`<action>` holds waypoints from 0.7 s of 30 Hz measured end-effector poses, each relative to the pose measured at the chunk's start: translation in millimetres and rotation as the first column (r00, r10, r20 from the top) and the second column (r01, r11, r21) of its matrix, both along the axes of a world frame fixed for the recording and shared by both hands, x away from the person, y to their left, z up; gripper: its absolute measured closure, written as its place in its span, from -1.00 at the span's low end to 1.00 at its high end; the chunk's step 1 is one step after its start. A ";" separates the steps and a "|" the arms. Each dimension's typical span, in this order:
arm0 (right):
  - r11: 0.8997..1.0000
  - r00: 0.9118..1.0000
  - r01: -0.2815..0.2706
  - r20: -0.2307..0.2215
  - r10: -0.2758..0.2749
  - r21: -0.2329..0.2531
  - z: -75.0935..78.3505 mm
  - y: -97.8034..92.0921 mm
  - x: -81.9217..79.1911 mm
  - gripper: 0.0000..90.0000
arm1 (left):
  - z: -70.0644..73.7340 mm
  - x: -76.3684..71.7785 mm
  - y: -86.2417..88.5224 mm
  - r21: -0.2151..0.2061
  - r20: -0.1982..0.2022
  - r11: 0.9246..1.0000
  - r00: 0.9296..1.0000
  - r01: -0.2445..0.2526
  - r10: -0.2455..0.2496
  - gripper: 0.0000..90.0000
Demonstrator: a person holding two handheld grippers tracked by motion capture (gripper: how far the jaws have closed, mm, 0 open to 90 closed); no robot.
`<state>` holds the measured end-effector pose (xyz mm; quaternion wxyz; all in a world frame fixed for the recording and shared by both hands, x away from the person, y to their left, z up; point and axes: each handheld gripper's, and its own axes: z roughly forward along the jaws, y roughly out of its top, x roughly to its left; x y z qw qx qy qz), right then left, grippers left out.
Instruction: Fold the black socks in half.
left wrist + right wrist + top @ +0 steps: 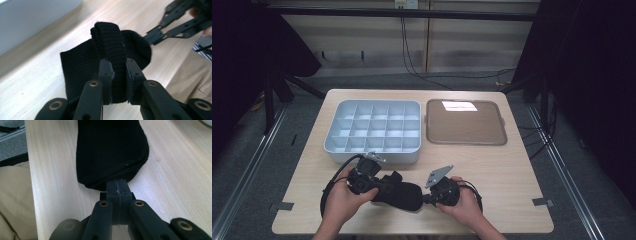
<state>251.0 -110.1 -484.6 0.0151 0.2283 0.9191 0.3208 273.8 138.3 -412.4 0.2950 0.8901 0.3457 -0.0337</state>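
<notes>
A black sock (401,194) lies along the near part of the wooden table (502,175), stretched between my two grippers. My left gripper (383,183) is shut on its folded ribbed cuff; in the left gripper view the jaws (118,68) pinch a thick fold of the sock (80,62). My right gripper (426,198) is shut on the toe end, and its jaws (117,185) meet at the rounded edge of the sock (110,150). That right gripper (150,38) also shows beyond the sock in the left gripper view.
A pale grey tray with several small compartments (373,156) stands just behind the left gripper. A flat brown tray (465,141) lies to its right. The table's front edge is close behind both hands, with tape marks (543,202) near the corners.
</notes>
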 end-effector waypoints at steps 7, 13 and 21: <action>1.000 1.000 -0.001 0.002 0.001 -0.007 -1.7 0.1 1.8 1.00 | -18.4 -5.9 -31.4 0.044 -0.027 0.997 0.998 0.063 -0.062 0.72; 1.000 1.000 -0.008 0.005 0.008 -0.010 -2.2 -0.6 2.3 1.00 | -33.9 -6.9 -48.6 0.074 -0.027 0.994 0.997 0.081 -0.079 0.72; 1.000 1.000 -0.006 0.008 0.006 -0.014 -3.4 -0.6 3.2 1.00 | -39.1 -9.2 -59.1 0.100 0.019 0.993 0.998 0.061 -0.063 0.71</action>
